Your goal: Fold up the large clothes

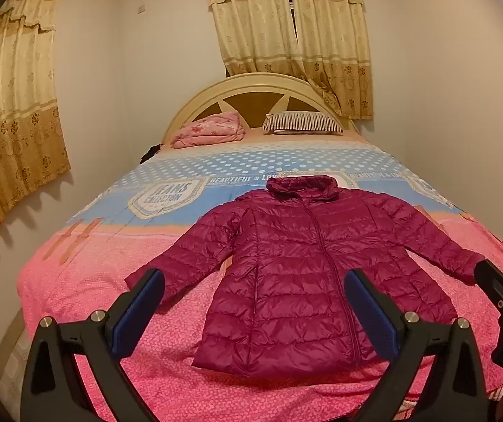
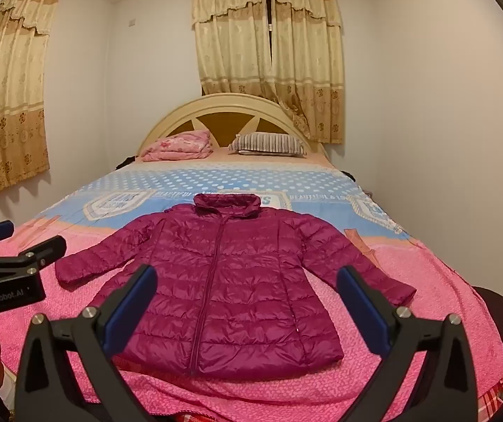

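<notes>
A magenta quilted puffer jacket (image 1: 304,267) lies flat and zipped on the bed, collar toward the headboard, both sleeves spread outward. It also shows in the right wrist view (image 2: 226,288). My left gripper (image 1: 255,299) is open and empty, held above the near hem of the jacket. My right gripper (image 2: 247,295) is open and empty, also above the near hem. The right gripper shows at the right edge of the left wrist view (image 1: 501,263). The left gripper shows at the left edge of the right wrist view (image 2: 23,241).
The bed (image 1: 93,281) has a pink and blue patterned cover. A folded pink blanket (image 1: 209,130) and a striped pillow (image 1: 302,123) lie by the arched headboard (image 1: 251,84). Walls stand close on both sides, with curtains (image 1: 293,35) behind.
</notes>
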`<state>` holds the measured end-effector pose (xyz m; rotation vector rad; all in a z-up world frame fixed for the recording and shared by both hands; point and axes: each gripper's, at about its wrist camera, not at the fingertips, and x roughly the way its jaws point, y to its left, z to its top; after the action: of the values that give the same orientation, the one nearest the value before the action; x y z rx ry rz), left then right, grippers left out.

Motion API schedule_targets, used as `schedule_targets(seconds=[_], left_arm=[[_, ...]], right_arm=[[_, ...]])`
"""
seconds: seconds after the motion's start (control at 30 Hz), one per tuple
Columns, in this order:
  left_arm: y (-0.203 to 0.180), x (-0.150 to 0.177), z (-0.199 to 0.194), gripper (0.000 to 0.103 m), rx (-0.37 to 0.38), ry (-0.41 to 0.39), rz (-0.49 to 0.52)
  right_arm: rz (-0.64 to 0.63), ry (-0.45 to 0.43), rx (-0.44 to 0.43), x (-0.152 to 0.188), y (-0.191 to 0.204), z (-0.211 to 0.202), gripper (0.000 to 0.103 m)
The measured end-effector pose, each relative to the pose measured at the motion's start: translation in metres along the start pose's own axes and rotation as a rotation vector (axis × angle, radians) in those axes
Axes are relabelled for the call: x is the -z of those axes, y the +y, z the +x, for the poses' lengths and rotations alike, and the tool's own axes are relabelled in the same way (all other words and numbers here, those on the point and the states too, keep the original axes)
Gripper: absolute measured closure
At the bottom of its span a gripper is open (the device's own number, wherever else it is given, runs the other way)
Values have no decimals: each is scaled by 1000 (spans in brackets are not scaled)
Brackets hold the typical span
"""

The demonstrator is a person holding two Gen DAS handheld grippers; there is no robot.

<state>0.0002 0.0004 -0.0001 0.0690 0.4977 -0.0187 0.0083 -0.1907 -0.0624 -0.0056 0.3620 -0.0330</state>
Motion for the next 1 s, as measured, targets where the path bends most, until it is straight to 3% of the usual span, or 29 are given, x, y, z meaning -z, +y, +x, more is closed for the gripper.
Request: schedule_targets(seconds=[1.0], left_arm=[[4,0,6,1,-32,-10,3]], right_arm=[[-1,27,-6,7,2,8,0]])
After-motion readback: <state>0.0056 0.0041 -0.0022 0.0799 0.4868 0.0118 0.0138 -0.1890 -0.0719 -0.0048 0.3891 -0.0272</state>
